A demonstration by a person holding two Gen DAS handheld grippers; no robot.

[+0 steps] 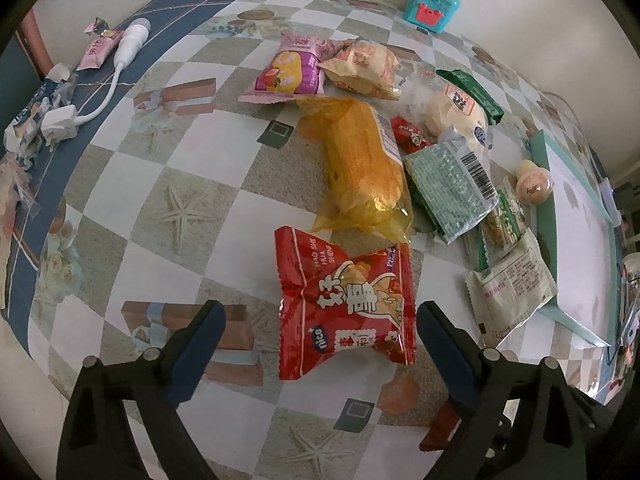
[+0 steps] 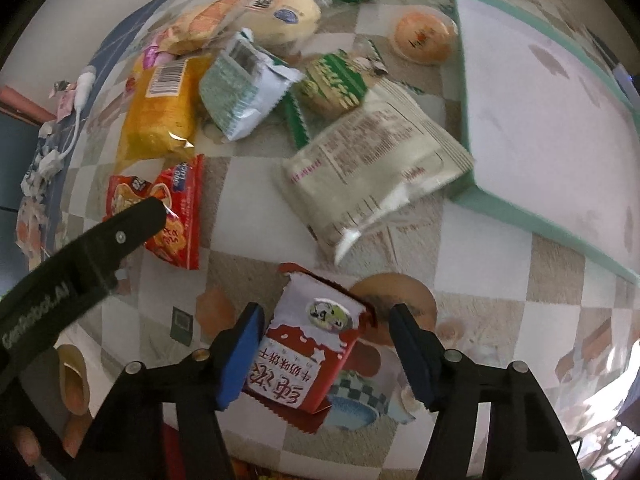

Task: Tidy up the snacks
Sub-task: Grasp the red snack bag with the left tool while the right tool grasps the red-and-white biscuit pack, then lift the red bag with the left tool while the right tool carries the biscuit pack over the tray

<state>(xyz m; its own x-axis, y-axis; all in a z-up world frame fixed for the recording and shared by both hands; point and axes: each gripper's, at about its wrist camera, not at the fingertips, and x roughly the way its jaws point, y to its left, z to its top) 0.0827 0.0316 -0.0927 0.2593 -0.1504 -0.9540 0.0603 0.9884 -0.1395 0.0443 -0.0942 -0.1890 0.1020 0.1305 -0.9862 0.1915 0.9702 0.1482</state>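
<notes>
The left gripper (image 1: 320, 320) hung spread wide around a crinkled red foil peanut packet (image 1: 346, 306), not touching it. The right gripper (image 2: 326, 344) likewise gaped around a red-and-white biscuit packet (image 2: 308, 356) on the checkered tablecloth (image 2: 248, 184).

Red peanut snack packet (image 1: 345, 304): glossy crinkled plastic film, catching glare. Yellow transparent cake wrapper (image 1: 362, 164): shiny, see-through cellophane. Pale cream pouch with printed back (image 2: 372, 168): duller, creased film. Checkered tablecloth (image 1: 192, 208): smooth, slight sheen, looks like vinyl. Mint-edged white board (image 2: 552, 120): matt, smooth. Left gripper (image 1: 321, 326): matt black plastic, blue rubbery pads (image 1: 200, 346), metal pins.
</notes>
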